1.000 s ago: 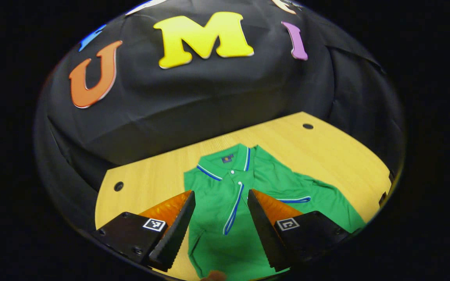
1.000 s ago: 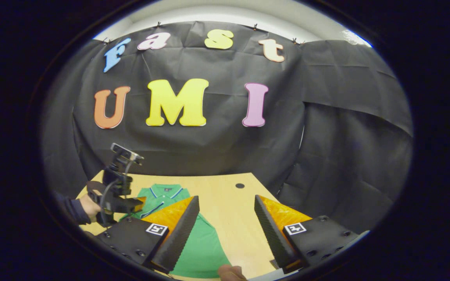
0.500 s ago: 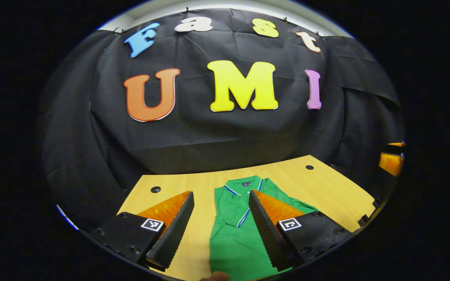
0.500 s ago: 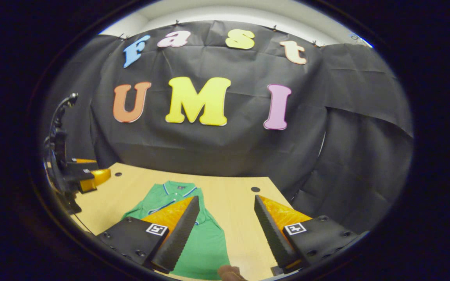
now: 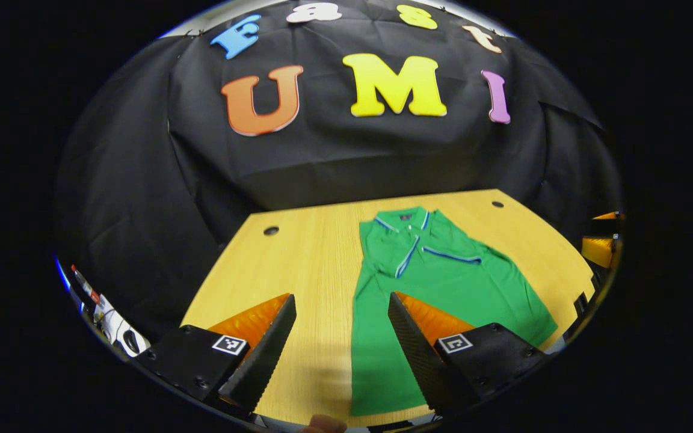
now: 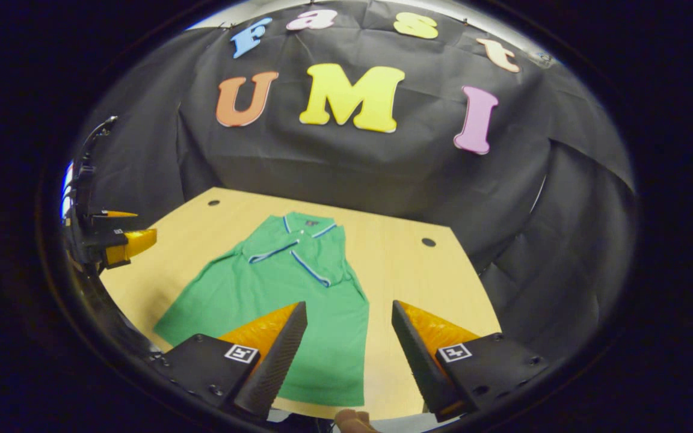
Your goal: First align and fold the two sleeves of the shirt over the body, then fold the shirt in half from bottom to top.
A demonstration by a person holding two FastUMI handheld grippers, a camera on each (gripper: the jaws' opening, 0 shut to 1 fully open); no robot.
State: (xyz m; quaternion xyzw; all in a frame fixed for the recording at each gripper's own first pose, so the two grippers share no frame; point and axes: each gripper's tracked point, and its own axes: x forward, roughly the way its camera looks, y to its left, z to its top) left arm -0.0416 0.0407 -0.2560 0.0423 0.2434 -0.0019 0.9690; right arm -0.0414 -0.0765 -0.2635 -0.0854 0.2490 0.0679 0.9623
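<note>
Green polo shirt [image 5: 443,288] lies flat on the wooden desk [image 5: 310,264], collar toward the black cloth wall, hem toward the near edge; blue-and-white piping on collar, placket and sleeve cuffs. In the right gripper view the same shirt [image 6: 280,294] shows both sleeves already folded in over the body, the two piped cuffs crossing just below the collar; body spreads wider toward the hem, lower left corner flaring out toward the desk's left edge.

Left gripper [image 5: 340,352]: jaws wide apart, nothing between them; hovers above the near edge of the desk, its right finger over the shirt's lower left part, its left finger over bare wood; whether it touches the cloth I cannot tell. Right gripper [image 6: 348,355]: jaws likewise spread, empty; its left finger over the shirt's lower right area, its right finger over bare desk beside the hem.

In the right gripper view the other gripper [image 6: 115,243] appears at the far left rim, off the desk's left side, well apart from the shirt; a small part of a fingertip [image 6: 352,418] shows at the bottom of that view. Two round cable holes [image 6: 428,242] in the desk near its far corners; shirt not yet folded bottom to top.
</note>
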